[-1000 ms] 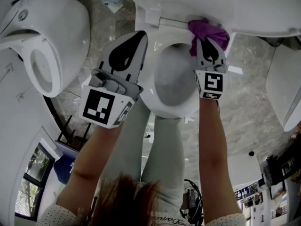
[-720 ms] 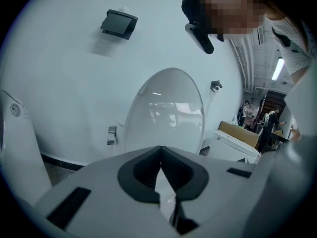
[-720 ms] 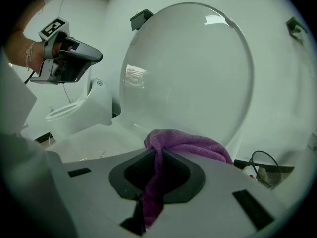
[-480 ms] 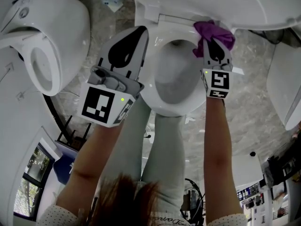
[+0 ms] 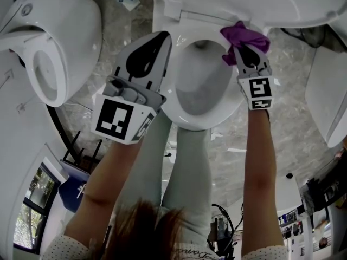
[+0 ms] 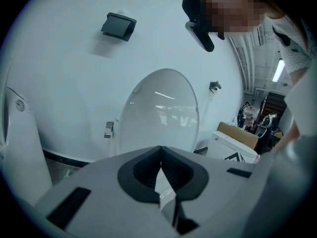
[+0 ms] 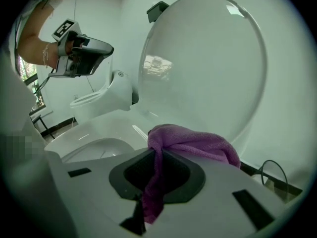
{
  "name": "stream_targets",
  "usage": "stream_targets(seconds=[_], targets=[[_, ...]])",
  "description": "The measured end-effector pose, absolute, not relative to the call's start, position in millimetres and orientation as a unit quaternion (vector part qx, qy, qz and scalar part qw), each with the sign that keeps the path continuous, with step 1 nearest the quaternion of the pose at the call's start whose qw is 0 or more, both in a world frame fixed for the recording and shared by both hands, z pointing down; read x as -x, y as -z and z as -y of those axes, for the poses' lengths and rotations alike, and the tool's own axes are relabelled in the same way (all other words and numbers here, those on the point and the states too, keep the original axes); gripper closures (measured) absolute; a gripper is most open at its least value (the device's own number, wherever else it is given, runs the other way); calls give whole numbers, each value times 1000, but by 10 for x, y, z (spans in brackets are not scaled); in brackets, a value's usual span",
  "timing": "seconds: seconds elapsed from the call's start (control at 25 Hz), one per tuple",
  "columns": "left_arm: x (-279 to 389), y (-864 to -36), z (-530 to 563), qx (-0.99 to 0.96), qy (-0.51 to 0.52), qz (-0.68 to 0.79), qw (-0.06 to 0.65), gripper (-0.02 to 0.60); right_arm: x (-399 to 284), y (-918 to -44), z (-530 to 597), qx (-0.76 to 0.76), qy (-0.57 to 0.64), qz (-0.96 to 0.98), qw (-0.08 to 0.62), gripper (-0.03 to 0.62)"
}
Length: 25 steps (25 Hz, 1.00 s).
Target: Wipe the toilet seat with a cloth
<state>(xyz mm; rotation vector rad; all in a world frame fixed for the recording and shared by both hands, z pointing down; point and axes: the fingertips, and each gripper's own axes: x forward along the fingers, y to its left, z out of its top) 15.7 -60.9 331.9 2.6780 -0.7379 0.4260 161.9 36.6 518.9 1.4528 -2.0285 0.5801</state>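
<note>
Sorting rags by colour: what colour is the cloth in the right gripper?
Purple; the cloth shows best in the right gripper view.

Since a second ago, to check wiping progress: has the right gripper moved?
Yes. Against the toilet seat, the right gripper, shut on the cloth, has slid rightward in the head view, from over the bowl opening toward the seat's right rim.

White left claw [image 5: 161, 39], right claw [image 5: 242, 50], dotted sleeves [image 5: 62, 247]
</note>
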Motion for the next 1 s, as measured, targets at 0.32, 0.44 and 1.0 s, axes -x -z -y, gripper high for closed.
stream_targets(seconds=[0.32,0.44,1.0], targets=[[-134,-3329,523,-938,-150,265,167,578,-1555,-5281,-574,-469,-211,787,339,545],[-106,-3329,514,-936,-149,274,165,578,-1546,-5315,-651,-454,-212,791,351,545],[-9,-3348,325,-928,-147,299,164,578,-1530,-5407,-891,-417,-241,789,383,545]])
